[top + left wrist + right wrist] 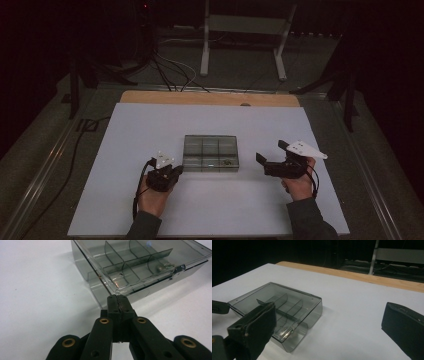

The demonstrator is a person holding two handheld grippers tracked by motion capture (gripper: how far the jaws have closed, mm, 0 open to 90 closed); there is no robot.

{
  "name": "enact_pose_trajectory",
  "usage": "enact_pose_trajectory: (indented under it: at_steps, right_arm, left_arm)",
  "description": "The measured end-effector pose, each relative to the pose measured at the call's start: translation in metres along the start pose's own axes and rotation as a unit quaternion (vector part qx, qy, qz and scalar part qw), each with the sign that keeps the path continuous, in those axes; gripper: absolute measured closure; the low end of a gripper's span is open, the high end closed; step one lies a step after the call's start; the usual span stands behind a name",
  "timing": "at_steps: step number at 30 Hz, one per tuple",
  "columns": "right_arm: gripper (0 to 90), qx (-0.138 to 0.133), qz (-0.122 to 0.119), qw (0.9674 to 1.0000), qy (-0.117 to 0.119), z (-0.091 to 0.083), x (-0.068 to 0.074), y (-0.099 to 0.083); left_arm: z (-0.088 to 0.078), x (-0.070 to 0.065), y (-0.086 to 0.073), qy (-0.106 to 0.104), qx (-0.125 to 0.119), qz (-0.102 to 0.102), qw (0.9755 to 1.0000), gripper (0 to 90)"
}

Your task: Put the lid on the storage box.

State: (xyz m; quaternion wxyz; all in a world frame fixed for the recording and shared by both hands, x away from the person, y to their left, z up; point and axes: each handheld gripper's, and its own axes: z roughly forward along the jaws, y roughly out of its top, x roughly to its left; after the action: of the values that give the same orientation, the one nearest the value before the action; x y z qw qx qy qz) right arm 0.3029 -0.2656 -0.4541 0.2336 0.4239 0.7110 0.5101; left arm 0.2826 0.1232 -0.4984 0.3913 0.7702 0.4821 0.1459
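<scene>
A smoky clear compartment box (210,153) sits near the middle of the white worktop (150,125), its lid down and a small latch (178,269) on its front edge. Through the lid I can see dividers, and something small and metallic lies in 1 of the front compartments, too blurred to name.

The left tool (176,171) has its jaws pressed fully together with nothing between them, the tip right at the box's near left corner; in the left gripper view the closed tip (117,302) looks to be touching the lid's lip, though I can't be sure of contact. The right tool (270,158) hovers off the box's right side, apart from it, its 2 jaws spread wide and empty; the right gripper view looks between them at the box (287,312).

My read is that opening the box is the step in hand, and it has barely begun. The next move probably calls for steadying the box with 1 tool while the other works the latch or lifts the lid edge, gently, since the light box could skid.
</scene>
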Motion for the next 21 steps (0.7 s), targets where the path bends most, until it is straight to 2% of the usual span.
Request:
enact_pose_trajectory:
  at_steps: [9, 13, 18, 21]
  right_arm:
    - [0.1, -0.002, 0.003, 1.0, -0.002, -0.001, -0.002, -0.002]
    - [0.1, -0.003, 0.004, 1.0, -0.004, -0.001, -0.002, -0.004]
    - [0.1, -0.003, 0.002, 1.0, -0.003, -0.001, -0.001, -0.006]
    - [0.1, -0.003, 0.002, 1.0, -0.003, -0.001, 0.0, -0.007]
  left_arm:
    - [0.0, 0.005, -0.005, 0.004, 0.004, -0.004, 1.0, 90.0]
    - [-0.003, 0.011, -0.004, 0.012, -0.004, -0.001, 0.9999, 83.9]
    - [-0.013, 0.02, 0.0, 0.008, -0.034, -0.002, 0.9994, 70.4]
    - [-0.021, 0.026, 0.004, 0.01, -0.043, 0.005, 0.999, 61.2]
